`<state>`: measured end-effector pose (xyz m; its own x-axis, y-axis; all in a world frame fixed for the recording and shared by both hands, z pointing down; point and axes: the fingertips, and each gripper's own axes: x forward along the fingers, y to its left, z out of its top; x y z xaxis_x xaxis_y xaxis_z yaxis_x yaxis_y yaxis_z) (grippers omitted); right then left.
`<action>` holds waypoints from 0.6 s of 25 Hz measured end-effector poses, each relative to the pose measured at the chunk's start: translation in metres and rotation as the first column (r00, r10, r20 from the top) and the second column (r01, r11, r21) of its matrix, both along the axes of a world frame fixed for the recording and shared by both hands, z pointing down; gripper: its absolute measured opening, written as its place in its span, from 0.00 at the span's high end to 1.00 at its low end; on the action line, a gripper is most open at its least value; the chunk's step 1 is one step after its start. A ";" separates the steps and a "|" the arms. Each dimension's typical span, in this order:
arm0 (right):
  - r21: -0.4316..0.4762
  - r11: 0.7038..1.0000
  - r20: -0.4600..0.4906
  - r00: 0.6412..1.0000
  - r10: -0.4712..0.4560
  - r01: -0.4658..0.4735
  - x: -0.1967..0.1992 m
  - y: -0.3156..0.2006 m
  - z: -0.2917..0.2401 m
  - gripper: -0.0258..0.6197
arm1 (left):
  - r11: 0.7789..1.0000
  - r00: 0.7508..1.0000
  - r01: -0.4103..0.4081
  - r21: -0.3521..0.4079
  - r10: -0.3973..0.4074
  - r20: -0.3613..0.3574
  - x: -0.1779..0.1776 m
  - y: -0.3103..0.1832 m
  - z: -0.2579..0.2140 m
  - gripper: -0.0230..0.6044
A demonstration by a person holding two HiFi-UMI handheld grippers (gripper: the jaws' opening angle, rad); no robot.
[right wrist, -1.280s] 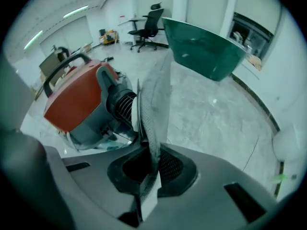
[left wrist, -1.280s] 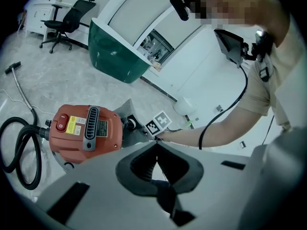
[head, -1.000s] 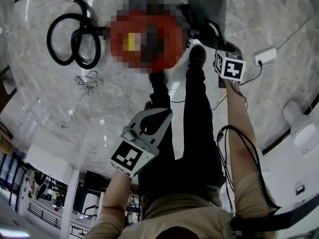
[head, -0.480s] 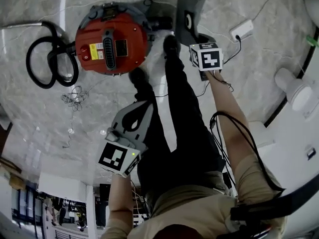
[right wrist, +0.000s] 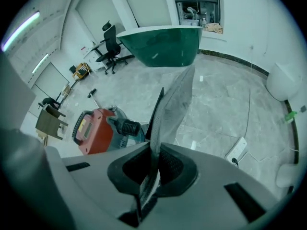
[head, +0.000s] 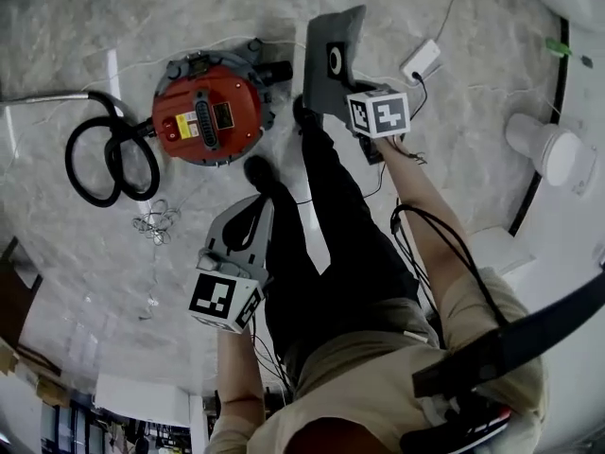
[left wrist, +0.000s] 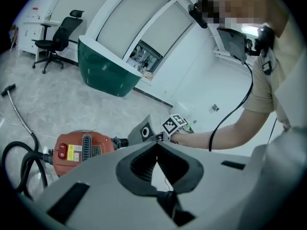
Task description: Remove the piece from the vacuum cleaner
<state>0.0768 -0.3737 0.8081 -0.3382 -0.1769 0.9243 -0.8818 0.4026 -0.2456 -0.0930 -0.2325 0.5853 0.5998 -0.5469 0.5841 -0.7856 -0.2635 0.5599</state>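
The red vacuum cleaner (head: pixel 208 112) stands on the marble floor, its black hose (head: pixel 109 164) coiled to the left. My right gripper (head: pixel 350 91) is shut on a flat grey bag piece (head: pixel 331 64) with a round hole, held up to the right of the vacuum and apart from it. In the right gripper view the grey piece (right wrist: pixel 172 104) rises edge-on from between the jaws of the right gripper (right wrist: pixel 154 150), with the vacuum (right wrist: pixel 93 131) behind. My left gripper (head: pixel 260 204) hangs near the person's legs; in its own view the left gripper (left wrist: pixel 156 145) is shut and empty.
A white power strip (head: pixel 423 61) with its cable lies on the floor to the right. A white rounded fixture (head: pixel 548 149) stands at the far right. A tangle of wire (head: pixel 156 223) lies below the hose. A green counter (right wrist: pixel 163 44) and an office chair (right wrist: pixel 111 42) stand far back.
The head view has swung, so the vacuum now sits farther left and lower in the picture. The grey piece stays in the right gripper. The left gripper has kept its place by the legs.
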 end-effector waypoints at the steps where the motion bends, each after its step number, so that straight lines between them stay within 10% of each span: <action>1: 0.005 1.000 0.009 1.000 0.004 -0.004 -0.001 0.002 -0.015 0.94 | 1.000 1.000 -0.002 0.018 0.002 0.006 -0.002 0.000 -0.011 0.96; 15: 0.140 0.987 0.179 0.982 0.056 -0.082 -0.016 0.039 -0.217 0.94 | 0.968 0.991 -0.110 0.227 0.091 0.094 -0.030 0.030 -0.158 0.96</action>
<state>0.0612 -0.3345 0.5912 -0.4737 -0.3339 0.8149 -0.8577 0.3852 -0.3407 -0.1228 -0.2025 0.4268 0.6138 -0.6125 0.4981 -0.7891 -0.4580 0.4093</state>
